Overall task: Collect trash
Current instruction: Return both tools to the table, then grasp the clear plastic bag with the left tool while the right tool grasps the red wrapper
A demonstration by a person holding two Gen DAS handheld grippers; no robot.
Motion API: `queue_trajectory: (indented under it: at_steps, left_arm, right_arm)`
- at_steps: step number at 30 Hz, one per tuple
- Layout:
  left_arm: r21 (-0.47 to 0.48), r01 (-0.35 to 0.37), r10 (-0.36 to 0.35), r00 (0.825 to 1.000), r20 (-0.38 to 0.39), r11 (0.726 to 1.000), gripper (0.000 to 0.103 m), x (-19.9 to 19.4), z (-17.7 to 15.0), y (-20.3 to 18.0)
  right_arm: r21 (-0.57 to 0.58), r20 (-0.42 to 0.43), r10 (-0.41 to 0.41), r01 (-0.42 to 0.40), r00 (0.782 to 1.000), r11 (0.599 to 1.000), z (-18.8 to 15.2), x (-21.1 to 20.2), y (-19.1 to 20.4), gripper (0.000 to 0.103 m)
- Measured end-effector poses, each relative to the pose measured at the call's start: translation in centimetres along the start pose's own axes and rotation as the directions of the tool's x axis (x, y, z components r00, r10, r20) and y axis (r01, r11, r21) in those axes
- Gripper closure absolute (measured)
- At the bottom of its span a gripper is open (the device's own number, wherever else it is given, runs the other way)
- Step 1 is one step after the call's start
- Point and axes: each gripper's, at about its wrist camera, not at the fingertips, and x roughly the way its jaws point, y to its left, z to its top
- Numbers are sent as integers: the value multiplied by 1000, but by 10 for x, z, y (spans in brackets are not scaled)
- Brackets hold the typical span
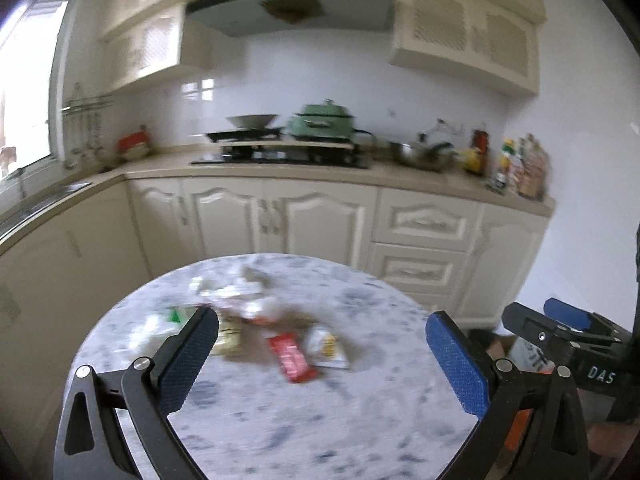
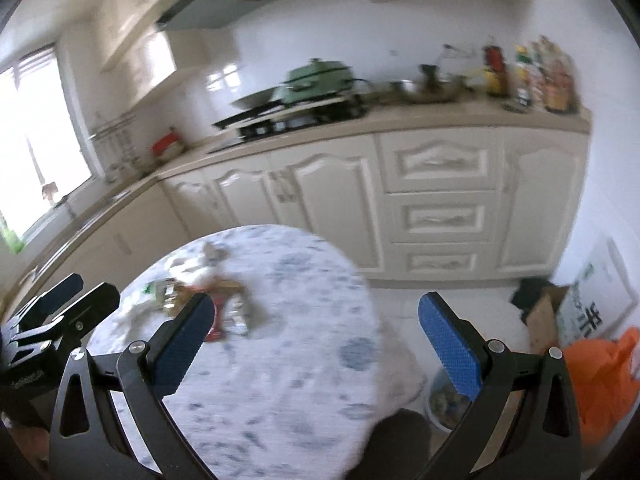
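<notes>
wrappers (image 1: 294, 356) lie on table (image 1: 360, 420) ahead of the gaping left hand-held gripper (image 1: 320, 340).

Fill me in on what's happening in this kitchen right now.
A person holds a two-finger gripper in each hand over a round table with a blue-patterned cloth. Both the left gripper and the right gripper are open and hold nothing. A pile of wrappers, including a red packet, lies on the table, none picked up yet. An orange bag sits on the floor to the right. The frames are blurred.
</notes>
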Motion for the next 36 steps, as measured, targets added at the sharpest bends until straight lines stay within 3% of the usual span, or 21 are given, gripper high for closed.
queue_trajectory:
  at_steps: [8,18,28,36]
  left_arm:
    - [-82,-108,110,994,27,991,1,-43,-24,50]
    - [-122,-173,174,985,5,977,1,-35,-31,86]
    - [-144,-219,206,973,-102,965,1,34,-21,146]
    - [-120,-287,258,943,-212,950,1,106,-25,180]
  right_arm:
    - [-116,5,81,-80,997,990,4,13,67,0]
    - [-211,-13,123,-123,992,970,11,36,115,0]
    - [-231,-137,108,-138,985,963,-5,97,126,0]
    - [-207,-253,128,-183,959,961,-26,150,129,0]
